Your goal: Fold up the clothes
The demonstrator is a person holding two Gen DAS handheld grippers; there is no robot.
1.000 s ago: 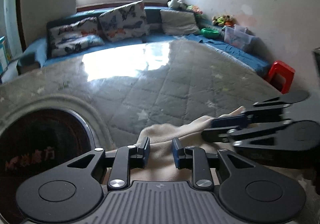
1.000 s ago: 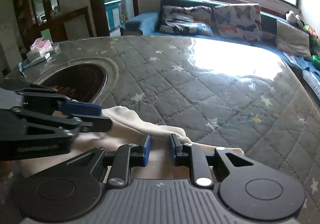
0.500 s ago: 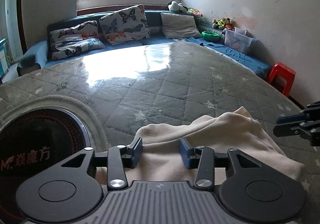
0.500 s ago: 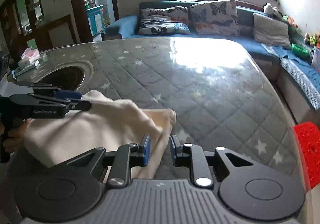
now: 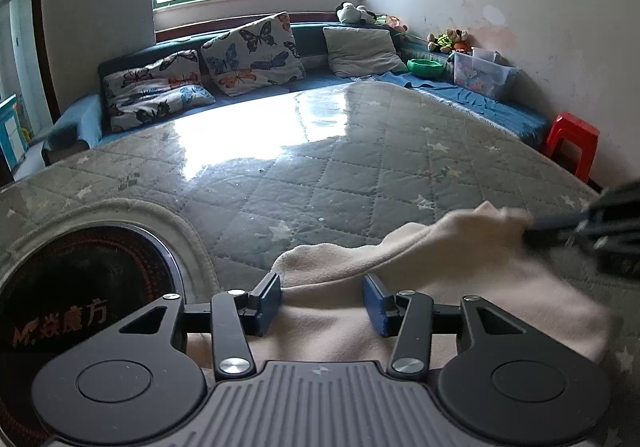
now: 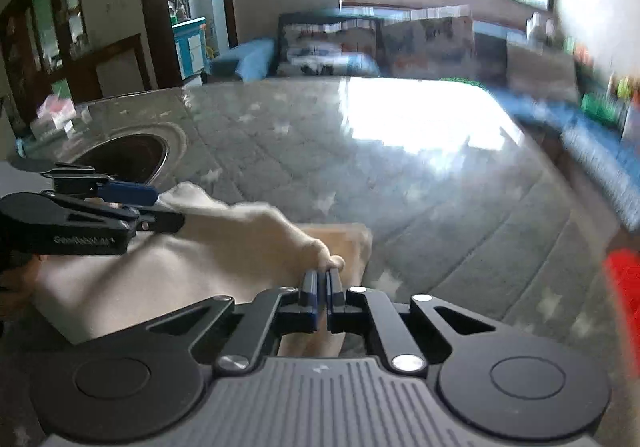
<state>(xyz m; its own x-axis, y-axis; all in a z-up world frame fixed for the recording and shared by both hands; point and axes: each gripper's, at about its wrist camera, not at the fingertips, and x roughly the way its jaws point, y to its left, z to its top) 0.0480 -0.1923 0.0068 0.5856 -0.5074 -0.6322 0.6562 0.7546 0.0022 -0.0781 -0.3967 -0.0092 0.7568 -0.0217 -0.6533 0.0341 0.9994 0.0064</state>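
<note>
A cream garment lies partly folded on the quilted grey table near its front edge. My left gripper is open, its blue pads standing wide apart over the garment's near edge. My right gripper is shut on a corner of the cream garment and lifts that corner, pulling a fold up. The right gripper shows blurred at the right edge of the left wrist view, at the raised corner. The left gripper shows at the left in the right wrist view, resting on the cloth.
A round dark inset with a logo sits in the table to the left of the garment. A sofa with butterfly cushions runs behind the table. A red stool stands at the right.
My left gripper has opened wider over the cloth. My right gripper has closed on the garment's corner and moved left, lifting it; the right view is motion-blurred.
</note>
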